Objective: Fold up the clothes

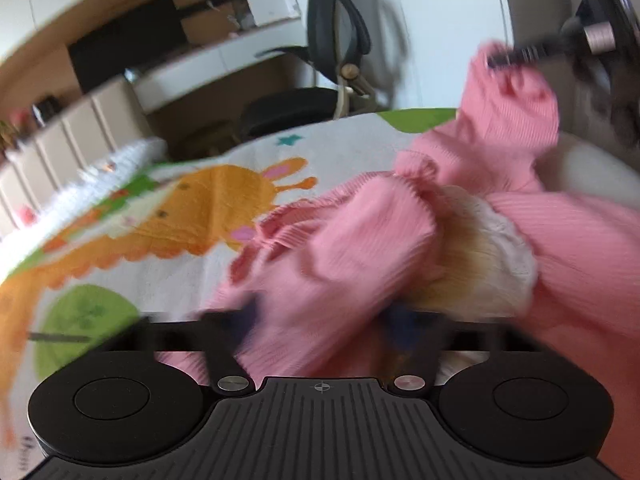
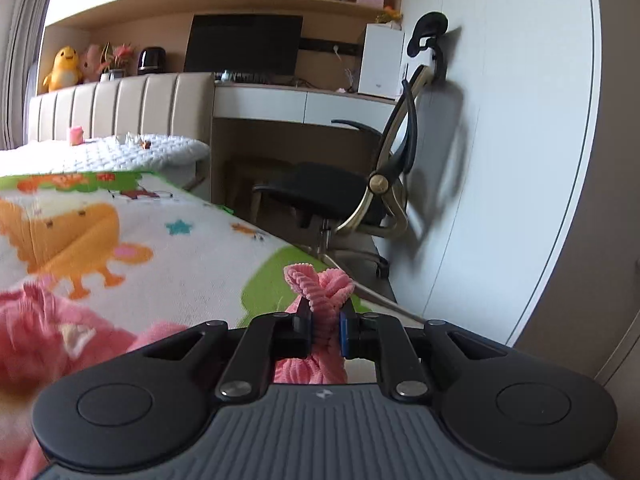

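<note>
Pink ribbed garment [image 1: 360, 240] hangs bunched between the two tongs rather than lying flat. The right tongs [image 2: 325, 326] are clamped on a gathered edge of it, a small frilled tuft poking up past the fingertips, and in the left wrist view that same pinch shows high at the upper right, lifting one end of the cloth. The left tongs [image 1: 320, 320] sit buried in the blurred pink folds; their fingers look spread with cloth between them, but whether they bite on it I cannot tell. So the garment's long run goes from low and close at the left tongs up and away to the right tongs, with a cream lining or inner piece [image 1: 492, 256] showing in the slack middle. My judgement is that any fold turns on that sag being pulled straight along this line, and the left side is nearer the bulk of the cloth. Below lies a bed under a cartoon giraffe blanket [image 1: 180, 216]; beyond it stand a padded headboard [image 2: 120, 108], a desk [image 2: 304, 104] and an office chair [image 2: 360, 184] against a white wall.
</note>
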`<state>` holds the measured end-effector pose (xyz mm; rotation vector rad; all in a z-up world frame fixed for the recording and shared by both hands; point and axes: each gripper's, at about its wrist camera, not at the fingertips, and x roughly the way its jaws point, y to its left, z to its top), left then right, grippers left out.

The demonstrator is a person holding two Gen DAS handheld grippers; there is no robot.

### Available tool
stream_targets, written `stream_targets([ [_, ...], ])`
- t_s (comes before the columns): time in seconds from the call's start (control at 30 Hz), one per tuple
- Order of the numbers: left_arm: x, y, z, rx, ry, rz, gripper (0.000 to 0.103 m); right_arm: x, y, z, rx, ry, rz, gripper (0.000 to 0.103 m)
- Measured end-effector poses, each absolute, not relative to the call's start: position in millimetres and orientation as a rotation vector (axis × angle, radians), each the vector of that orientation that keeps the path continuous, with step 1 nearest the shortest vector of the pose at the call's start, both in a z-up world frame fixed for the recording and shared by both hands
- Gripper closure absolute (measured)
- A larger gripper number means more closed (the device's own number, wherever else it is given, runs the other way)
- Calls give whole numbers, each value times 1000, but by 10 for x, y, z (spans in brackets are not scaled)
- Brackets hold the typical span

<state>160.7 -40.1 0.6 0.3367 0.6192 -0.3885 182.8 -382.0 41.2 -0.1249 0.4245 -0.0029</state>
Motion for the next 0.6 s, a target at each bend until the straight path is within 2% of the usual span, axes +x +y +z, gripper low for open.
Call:
stream_targets([
  [0.03, 1638, -261, 104, 295, 604, -369, 96, 1885, -3906, 368, -116, 432, -37, 91],
  [0.17, 1710, 522, 580, 188, 447, -100, 97, 1919, -3851, 492, -139, 391, -77, 92],
  [0.3, 1679, 1458, 733, 42, 400, 144, 97, 1992, -3834, 459, -157, 388, -119, 92],
  [0.43, 1681, 1974, 331, 37, 506, 294, 95, 2216, -3773, 68, -218, 528, -134, 91],
  [0.5, 1669, 2146, 64, -28, 620, 286, 87, 2274, -3784, -43, -217, 604, -124, 91],
  [0.53, 1648, 2221, -25, -63, 665, 280, 80, 2280, -3811, -51, -199, 634, -112, 91],
  [0.57, 1618, 2289, -79, -100, 698, 272, 64, 2236, -3832, 75, -166, 614, -98, 88],
  [0.6, 1579, 2353, -110, -141, 726, 261, 54, 2193, -3853, 202, -133, 594, -85, 85],
])
